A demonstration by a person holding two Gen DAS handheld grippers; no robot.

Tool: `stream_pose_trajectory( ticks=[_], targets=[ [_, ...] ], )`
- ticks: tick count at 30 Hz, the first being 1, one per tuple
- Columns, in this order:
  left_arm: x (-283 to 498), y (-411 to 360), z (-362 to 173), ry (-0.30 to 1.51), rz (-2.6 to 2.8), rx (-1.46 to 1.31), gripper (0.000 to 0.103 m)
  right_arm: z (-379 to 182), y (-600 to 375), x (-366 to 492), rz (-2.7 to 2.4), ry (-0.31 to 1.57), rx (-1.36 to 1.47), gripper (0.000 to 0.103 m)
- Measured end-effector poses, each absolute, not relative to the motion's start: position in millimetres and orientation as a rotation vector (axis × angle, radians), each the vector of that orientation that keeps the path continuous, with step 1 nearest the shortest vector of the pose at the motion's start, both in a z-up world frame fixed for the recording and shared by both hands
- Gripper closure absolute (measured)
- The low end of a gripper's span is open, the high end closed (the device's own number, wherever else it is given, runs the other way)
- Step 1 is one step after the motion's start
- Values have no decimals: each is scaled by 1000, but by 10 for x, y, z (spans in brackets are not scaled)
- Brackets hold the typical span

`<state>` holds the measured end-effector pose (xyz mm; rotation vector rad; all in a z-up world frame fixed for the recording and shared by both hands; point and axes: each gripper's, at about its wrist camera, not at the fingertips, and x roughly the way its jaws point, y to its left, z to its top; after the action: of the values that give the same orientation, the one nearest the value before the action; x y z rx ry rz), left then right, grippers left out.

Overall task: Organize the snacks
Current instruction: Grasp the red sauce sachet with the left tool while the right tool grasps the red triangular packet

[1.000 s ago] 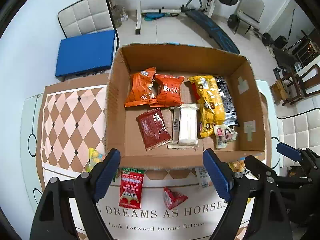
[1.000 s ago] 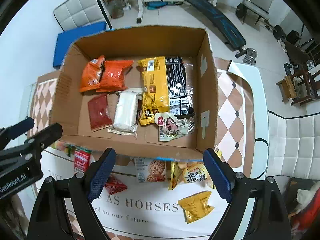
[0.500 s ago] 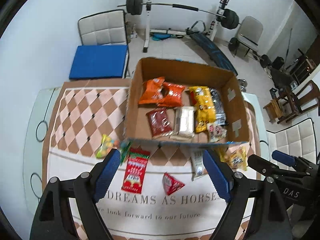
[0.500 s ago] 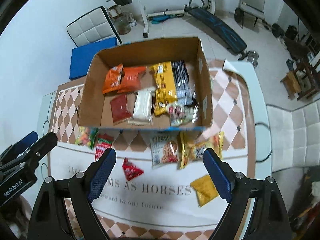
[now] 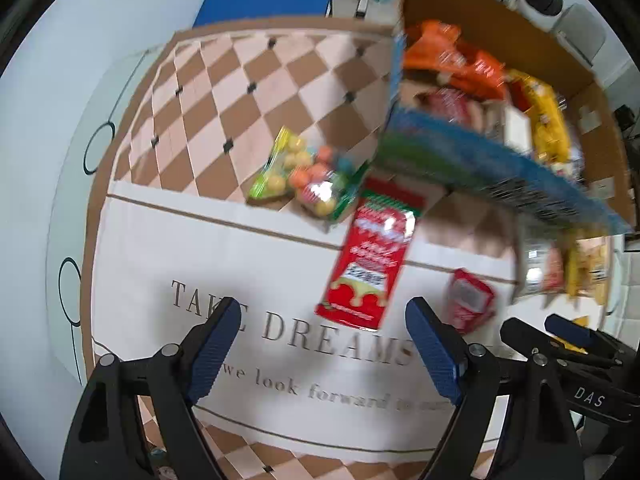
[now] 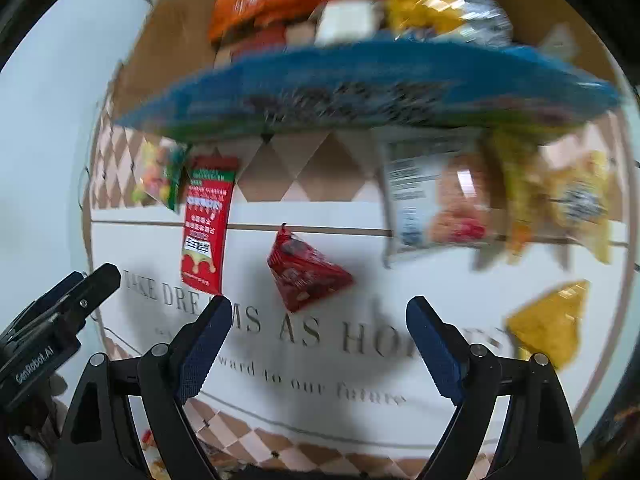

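Roughly half the job looks done. Inside the cardboard box (image 5: 496, 32), which sits toward the far edge of the table, several packets already lie flat: orange bags (image 5: 448, 52), a dark red packet, a white one and a long yellow one (image 5: 548, 128), though blur hides the finer detail.

Still out on the tablecloth (image 5: 168, 248), along the box's near wall, are a bag of coloured candy balls (image 5: 304, 172), a long red packet (image 5: 370, 264) touching it, a small red pyramid-shaped packet (image 6: 306, 270) nearer the front edge, a cookie pack (image 6: 432, 204), a couple of yellowish bags (image 6: 576, 200) beside it, and a yellow packet (image 6: 548, 324) toward the right edge. So six or more items appear left to move.

The left gripper (image 5: 323, 346) hangs low over the cloth, fingers spread wide and holding nothing, with the long red packet just ahead. The right gripper (image 6: 319, 342) is likewise spread and empty, the pyramid packet lying just ahead between its fingers. I judge each is lined up for its next pick.
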<state>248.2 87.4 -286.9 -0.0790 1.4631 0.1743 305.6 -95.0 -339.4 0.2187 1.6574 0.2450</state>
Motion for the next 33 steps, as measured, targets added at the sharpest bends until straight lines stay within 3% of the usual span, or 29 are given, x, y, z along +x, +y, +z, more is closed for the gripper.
stream_pose_trajectory(
  ticks=[4, 5, 7, 10, 19, 22, 24, 25, 33],
  targets=[
    [2528, 922, -3139, 1511, 175, -55, 19, -3739, -733, 3111, 248, 1693, 171, 18],
    [2542, 920, -3200, 1523, 171, -51, 19, -3809, -692, 3119, 252, 1702, 161, 26],
    [2576, 896, -3316, 1546, 152, -47, 19, -3950, -624, 3109, 259, 1735, 154, 54],
    [2653, 826, -3451, 1573, 131, -28, 19, -3932, -620, 3099, 254, 1697, 151, 59],
    [2948, 466, -3813, 1642, 21, -3, 19, -3879, -825, 3179, 181, 1691, 182, 60],
    [2935, 404, -3813, 1615, 7, -16, 31, -3869, -864, 3195, 168, 1691, 201, 60],
    [2921, 353, -3770, 1593, -2, -3, 52, -3862, -869, 3198, 165, 1691, 208, 60],
    [2918, 340, -3754, 1595, -5, 0, 55, -3851, -874, 3209, 166, 1692, 211, 60],
    [2708, 441, -3694, 1612, 8, -64, 59, -3722, -995, 3150, 172, 1685, 218, 61]
  ],
)
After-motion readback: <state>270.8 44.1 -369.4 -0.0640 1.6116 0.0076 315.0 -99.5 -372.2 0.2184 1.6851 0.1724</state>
